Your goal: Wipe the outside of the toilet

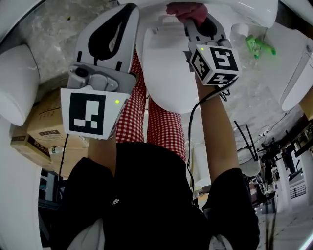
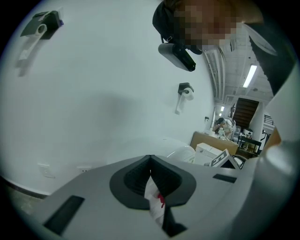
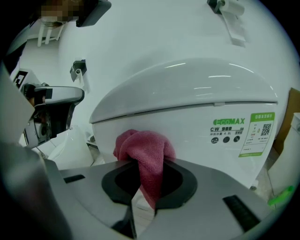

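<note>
Right gripper point(image 3: 149, 174) clamped on pink cloth point(image 3: 143, 145), cloth against toilet point(image 3: 187, 93); left gripper point(image 2: 151, 161) jaws together.

Looking straight down, the right gripper point(image 1: 194, 19) is out front with a pink cloth point(image 1: 185, 10) bunched at its tip, up against the white toilet point(image 1: 166, 68). The left gripper point(image 1: 117, 24) is held up beside it – over the marble floor point(image 1: 54, 29). Red-checked trousers point(image 1: 164, 124) show below. There's a green spray bottle point(image 1: 258, 46) at right and cardboard boxes point(image 1: 46, 127) at left.
</note>
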Motion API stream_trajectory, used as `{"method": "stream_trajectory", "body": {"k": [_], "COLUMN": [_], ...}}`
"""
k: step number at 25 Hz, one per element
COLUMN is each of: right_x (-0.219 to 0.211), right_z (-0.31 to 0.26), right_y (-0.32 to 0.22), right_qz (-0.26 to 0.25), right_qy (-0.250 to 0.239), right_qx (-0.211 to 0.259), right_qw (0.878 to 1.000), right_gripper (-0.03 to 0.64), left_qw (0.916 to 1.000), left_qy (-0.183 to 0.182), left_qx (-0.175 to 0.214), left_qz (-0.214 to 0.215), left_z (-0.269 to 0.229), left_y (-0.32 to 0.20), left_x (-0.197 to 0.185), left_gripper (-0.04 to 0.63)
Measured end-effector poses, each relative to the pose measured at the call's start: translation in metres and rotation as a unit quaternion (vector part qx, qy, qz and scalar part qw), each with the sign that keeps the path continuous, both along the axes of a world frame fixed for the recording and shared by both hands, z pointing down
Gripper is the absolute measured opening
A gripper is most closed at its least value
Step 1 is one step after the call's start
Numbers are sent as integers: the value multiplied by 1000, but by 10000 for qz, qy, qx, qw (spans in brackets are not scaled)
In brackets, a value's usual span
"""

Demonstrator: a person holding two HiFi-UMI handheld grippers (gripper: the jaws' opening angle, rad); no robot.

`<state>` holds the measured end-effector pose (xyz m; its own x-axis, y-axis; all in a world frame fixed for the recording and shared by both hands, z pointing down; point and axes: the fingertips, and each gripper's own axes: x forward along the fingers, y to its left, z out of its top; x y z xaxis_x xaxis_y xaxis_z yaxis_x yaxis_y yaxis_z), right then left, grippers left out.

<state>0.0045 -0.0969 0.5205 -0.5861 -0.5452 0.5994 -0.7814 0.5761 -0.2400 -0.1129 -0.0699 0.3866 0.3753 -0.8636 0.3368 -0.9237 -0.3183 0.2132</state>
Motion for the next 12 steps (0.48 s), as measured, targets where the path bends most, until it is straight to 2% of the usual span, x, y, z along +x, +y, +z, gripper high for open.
{"method": "stream_trajectory", "body": {"k": [12], "right_x": [55], "right_z": [-2], "right_y": [-18], "right_qz": [630], "right_qy": [103], "right_qx": [2], "right_qw": [9980], "right_gripper": [75], "left_qw": [9999], "left_qy": [75], "left_qx": [32], "left_qz": [90], "left_z": [-4], "left_y": [-6], "left_x": [13], "left_gripper": [6]}}
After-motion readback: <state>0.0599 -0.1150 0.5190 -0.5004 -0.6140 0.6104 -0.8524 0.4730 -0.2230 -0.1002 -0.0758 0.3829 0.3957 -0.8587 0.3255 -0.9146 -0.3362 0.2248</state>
